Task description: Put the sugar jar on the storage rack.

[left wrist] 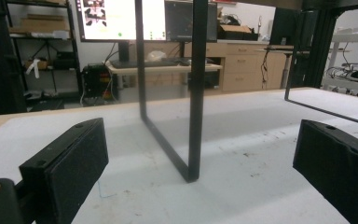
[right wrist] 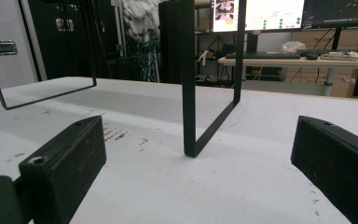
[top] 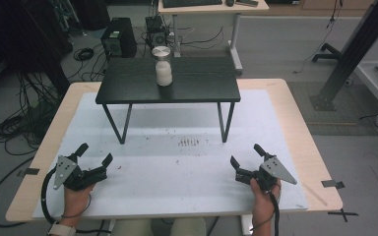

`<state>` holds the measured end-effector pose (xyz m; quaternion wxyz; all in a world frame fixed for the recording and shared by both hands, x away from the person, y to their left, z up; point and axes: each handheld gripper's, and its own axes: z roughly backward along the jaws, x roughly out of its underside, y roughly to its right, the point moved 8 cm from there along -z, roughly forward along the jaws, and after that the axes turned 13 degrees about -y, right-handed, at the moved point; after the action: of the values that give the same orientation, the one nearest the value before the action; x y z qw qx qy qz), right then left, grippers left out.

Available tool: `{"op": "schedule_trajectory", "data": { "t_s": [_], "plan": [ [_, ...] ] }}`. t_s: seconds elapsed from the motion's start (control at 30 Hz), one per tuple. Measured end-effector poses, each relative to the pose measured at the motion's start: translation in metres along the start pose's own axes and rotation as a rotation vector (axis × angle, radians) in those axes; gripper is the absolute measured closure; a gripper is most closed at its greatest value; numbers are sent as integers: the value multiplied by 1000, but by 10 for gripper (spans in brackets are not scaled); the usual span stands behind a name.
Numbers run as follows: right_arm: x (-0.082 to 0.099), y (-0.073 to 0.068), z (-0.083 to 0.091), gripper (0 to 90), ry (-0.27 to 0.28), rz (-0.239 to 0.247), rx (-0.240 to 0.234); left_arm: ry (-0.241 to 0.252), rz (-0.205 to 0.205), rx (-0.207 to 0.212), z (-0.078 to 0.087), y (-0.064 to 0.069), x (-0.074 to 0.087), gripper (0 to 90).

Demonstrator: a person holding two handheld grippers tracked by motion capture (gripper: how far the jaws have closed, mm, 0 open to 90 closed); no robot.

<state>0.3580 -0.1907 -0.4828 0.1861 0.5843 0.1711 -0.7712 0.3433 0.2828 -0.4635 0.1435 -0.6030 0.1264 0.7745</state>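
Note:
A clear jar (top: 163, 66) with a silver lid, about half full of something white, stands upright on top of a small black stand (top: 187, 81) at the far middle of the table. My left gripper (top: 95, 154) rests low at the near left, open and holding nothing. My right gripper (top: 246, 155) rests at the near right, also open and holding nothing. In the left gripper view the stand's left leg frame (left wrist: 193, 116) rises straight ahead between the wide-apart jaws. The right gripper view shows the stand's right leg frame (right wrist: 189, 93) ahead between its jaws.
A white mat (top: 177, 162) covers the wooden table (top: 302, 142), with a patch of reddish marks (top: 189, 142) under the stand's front. Beyond the table are a desk, a computer tower (top: 118, 42) and cables on the floor.

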Motion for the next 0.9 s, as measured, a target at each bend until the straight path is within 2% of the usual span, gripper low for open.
{"op": "schedule_trajectory", "data": {
  "t_s": [0.9],
  "plan": [
    [0, 0, 1, 30, 7, 4, 11, 14, 3, -8, 1, 0, 0, 39]
  ]
}}
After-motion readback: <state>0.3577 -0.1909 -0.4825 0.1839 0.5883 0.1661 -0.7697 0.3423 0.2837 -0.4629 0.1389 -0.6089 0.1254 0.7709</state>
